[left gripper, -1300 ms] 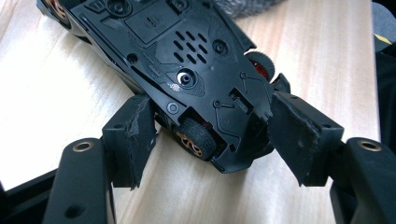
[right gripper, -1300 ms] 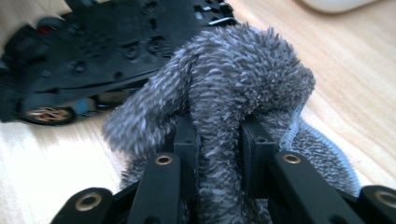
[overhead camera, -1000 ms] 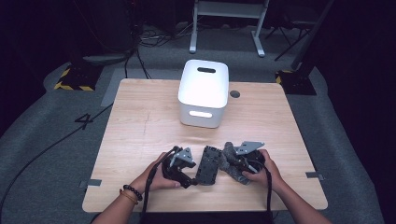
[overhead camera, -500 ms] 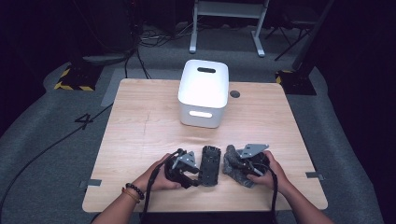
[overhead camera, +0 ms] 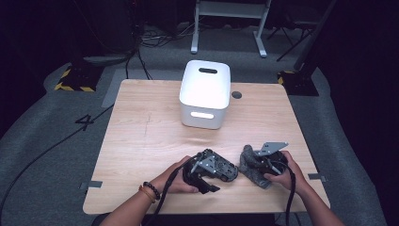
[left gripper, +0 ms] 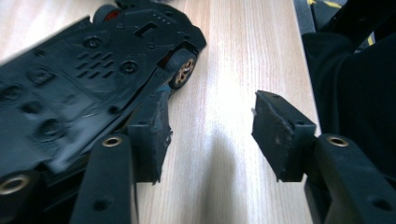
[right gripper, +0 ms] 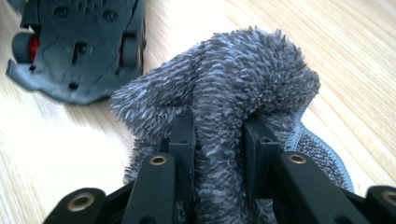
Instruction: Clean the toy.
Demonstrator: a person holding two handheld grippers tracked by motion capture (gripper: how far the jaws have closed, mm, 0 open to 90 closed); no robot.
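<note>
The car [left gripper: 88,70] lies belly-up on the table [overhead camera: 141,136], nearer the person than the white bin [overhead camera: 205,94] and well apart from it. In the left gripper view its black underside fills the upper left, one wheel with a gold hub pointing toward the middle. The left gripper [left gripper: 210,133] has its fingers [left gripper: 152,135] apart with bare wood between them; the car sits outside that gap, its edge touching the outer side of the left-hand finger, so nothing is clamped. In the high view that gripper [overhead camera: 207,170] lies over the car [overhead camera: 225,170], in front of the bin and slightly left of it.

The grey cloth [right gripper: 233,79] is bunched up, just right of the car. The right gripper [right gripper: 217,140] has its fingers [right gripper: 184,140] pressed on a fold of that cloth, which swells above the tips in a shaggy hump; these jaws have just been easing open a little, with the fold between them. In the high view the cloth [overhead camera: 249,165] sits in front of the bin and to its right.
</note>
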